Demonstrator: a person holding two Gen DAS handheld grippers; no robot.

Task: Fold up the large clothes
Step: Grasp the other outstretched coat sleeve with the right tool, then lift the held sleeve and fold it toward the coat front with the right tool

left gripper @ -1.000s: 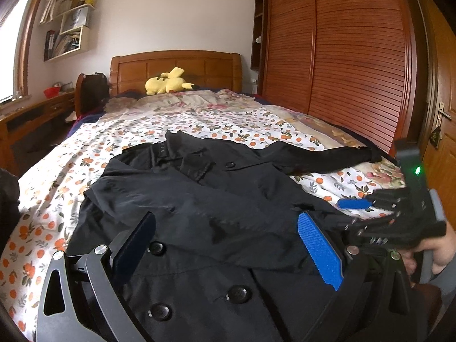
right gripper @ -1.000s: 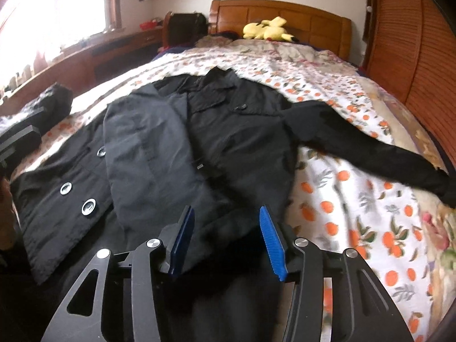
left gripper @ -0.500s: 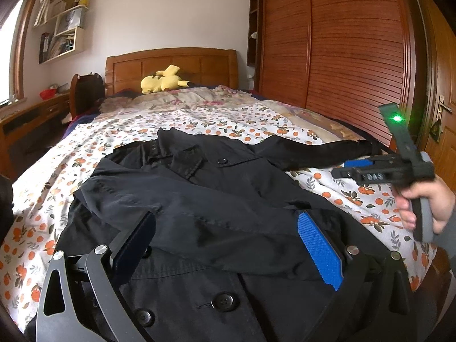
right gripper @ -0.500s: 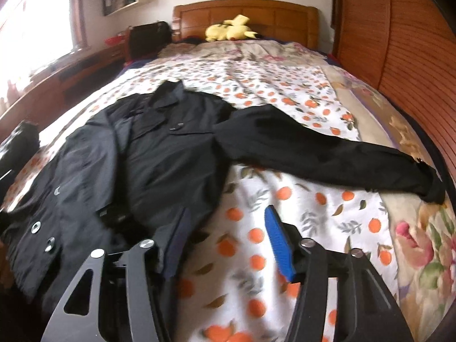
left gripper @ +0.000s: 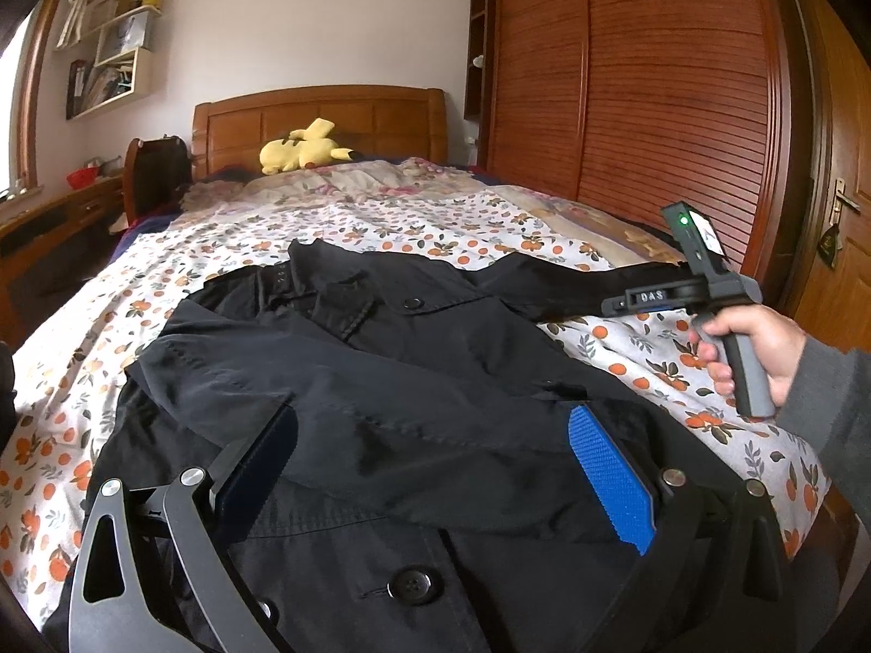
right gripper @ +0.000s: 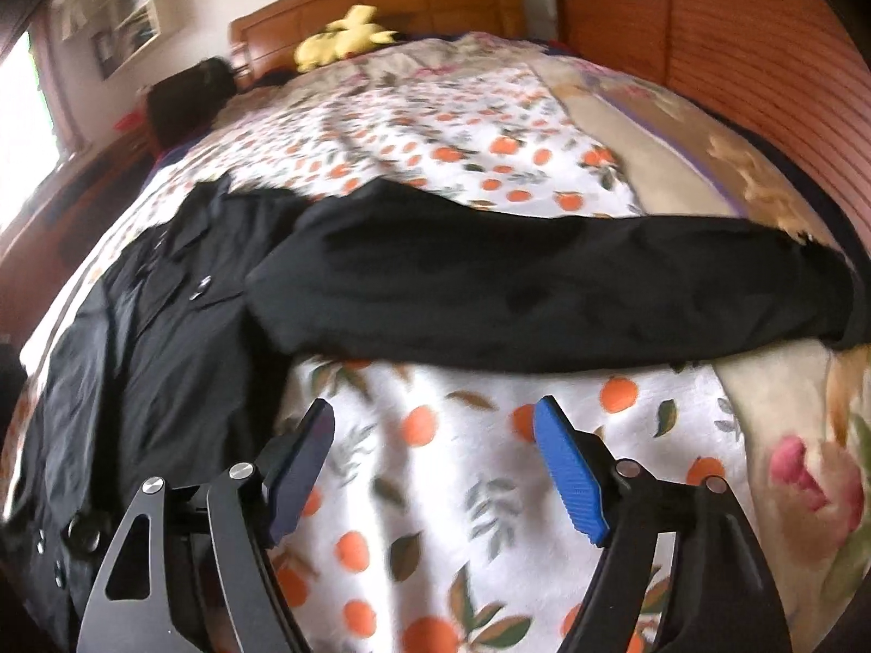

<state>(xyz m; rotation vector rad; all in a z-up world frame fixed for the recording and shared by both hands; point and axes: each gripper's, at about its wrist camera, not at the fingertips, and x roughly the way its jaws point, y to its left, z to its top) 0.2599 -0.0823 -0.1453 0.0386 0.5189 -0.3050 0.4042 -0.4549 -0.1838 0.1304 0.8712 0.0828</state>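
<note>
One black coat (left gripper: 381,413) lay on one bed (left gripper: 381,217), one plush (left gripper: 302,152); left gripper (left gripper: 430,468) wide, right gripper (right gripper: 435,468) opening, both empty.

The supporting surface is a bed (left gripper: 136,294) with a wooden headboard (left gripper: 321,114), covered by a white sheet printed with oranges and leaves. A black buttoned coat (left gripper: 337,392) lies flat on the near half of the sheet, one sleeve (right gripper: 544,294) extended sideways across the print toward a beige floral blanket (right gripper: 675,163) at the bed's edge. A yellow plush toy (left gripper: 299,152) rests at the headboard end.
</note>
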